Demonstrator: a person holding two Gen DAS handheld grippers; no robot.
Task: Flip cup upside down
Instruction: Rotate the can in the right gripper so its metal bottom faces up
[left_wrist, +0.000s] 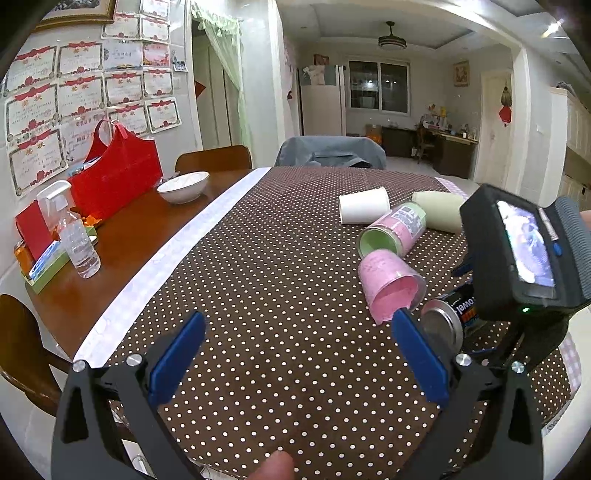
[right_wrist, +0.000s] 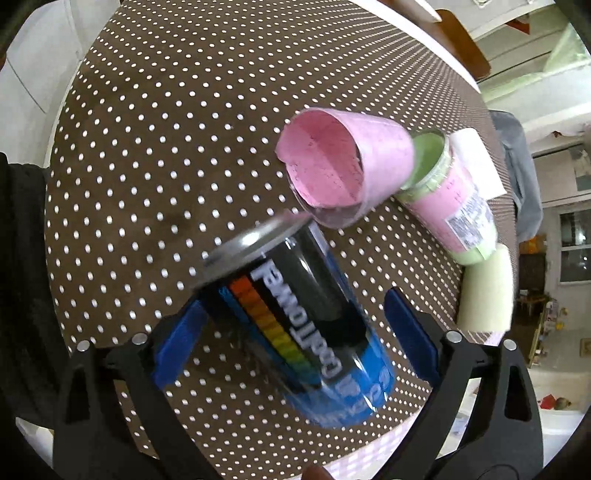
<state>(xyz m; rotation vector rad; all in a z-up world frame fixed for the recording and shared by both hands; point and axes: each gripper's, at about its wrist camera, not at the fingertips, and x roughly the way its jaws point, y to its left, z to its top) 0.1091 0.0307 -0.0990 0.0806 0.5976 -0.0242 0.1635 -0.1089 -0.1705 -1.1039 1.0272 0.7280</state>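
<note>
A black-and-blue printed cup (right_wrist: 295, 317) lies tilted on the polka-dot tablecloth (right_wrist: 147, 147), silver base away from the camera. It sits between the wide-open fingers of my right gripper (right_wrist: 291, 332), which do not press it. It also shows in the left wrist view (left_wrist: 452, 319), below the right gripper's body. My left gripper (left_wrist: 299, 350) is open and empty above the cloth. A pink cup (left_wrist: 391, 284) lies on its side just beyond the printed cup and shows again in the right wrist view (right_wrist: 343, 170).
A pink-and-green cup (left_wrist: 393, 232), a white cup (left_wrist: 364, 210) and a pale green cup (left_wrist: 441, 212) lie on their sides further back. A white bowl (left_wrist: 183, 186), spray bottle (left_wrist: 75, 240) and red bag (left_wrist: 118, 177) stand at left. Chairs ring the table.
</note>
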